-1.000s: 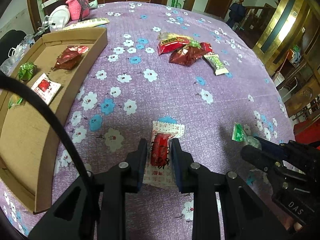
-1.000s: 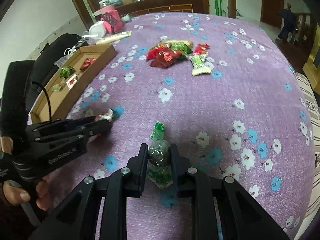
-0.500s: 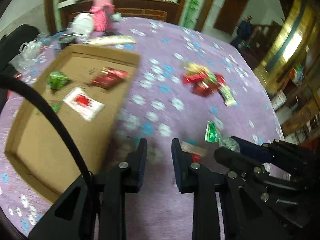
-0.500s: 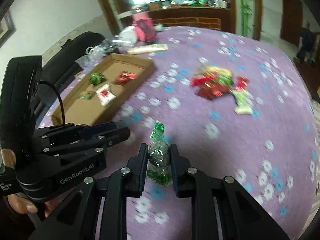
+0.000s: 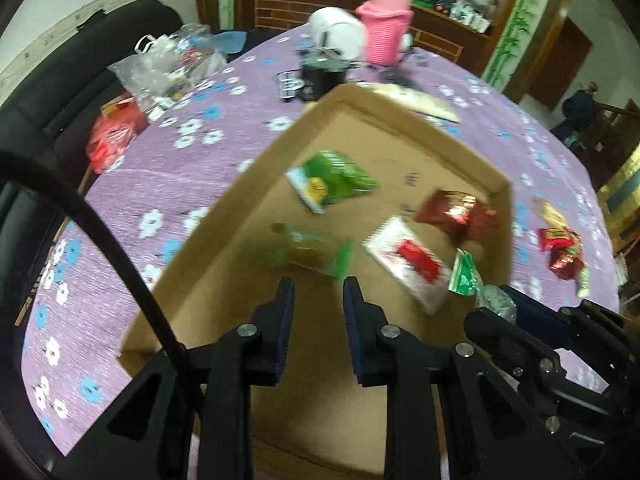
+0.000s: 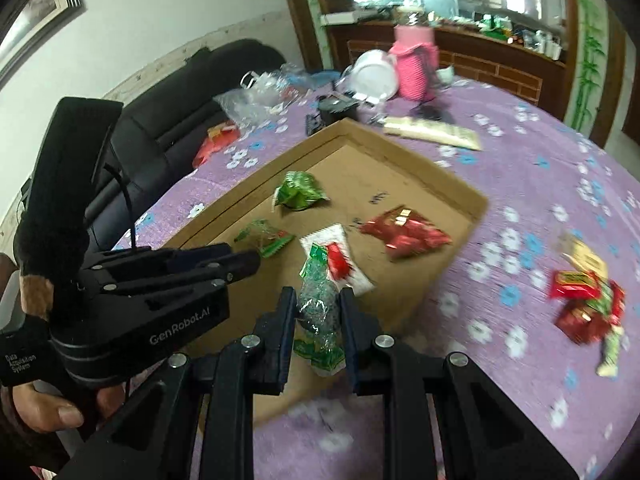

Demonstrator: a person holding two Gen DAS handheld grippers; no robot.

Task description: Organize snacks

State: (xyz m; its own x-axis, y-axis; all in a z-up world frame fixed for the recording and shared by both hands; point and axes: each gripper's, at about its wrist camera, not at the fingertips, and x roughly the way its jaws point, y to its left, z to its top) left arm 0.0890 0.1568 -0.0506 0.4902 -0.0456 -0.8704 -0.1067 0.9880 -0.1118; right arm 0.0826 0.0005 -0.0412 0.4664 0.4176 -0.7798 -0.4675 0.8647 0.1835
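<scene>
Fingers of the right hand-held gripper (image 6: 316, 312) clamp a green candy packet (image 6: 320, 312) above the near edge of the cardboard tray (image 6: 452, 188). The left hand-held gripper (image 5: 318, 300) is nearly shut with nothing between its jaws, also over the tray. More snacks (image 6: 588, 300) lie on the purple worktop (image 6: 540, 184).

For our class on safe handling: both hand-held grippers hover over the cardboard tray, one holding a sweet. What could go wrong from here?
The right hand-held gripper clamps a clear green-ended sweet wrapper near the edge of the shallow brown cardboard tray; released early, it may land outside. The left hand-held gripper is close alongside, so they could knock together.
</scene>
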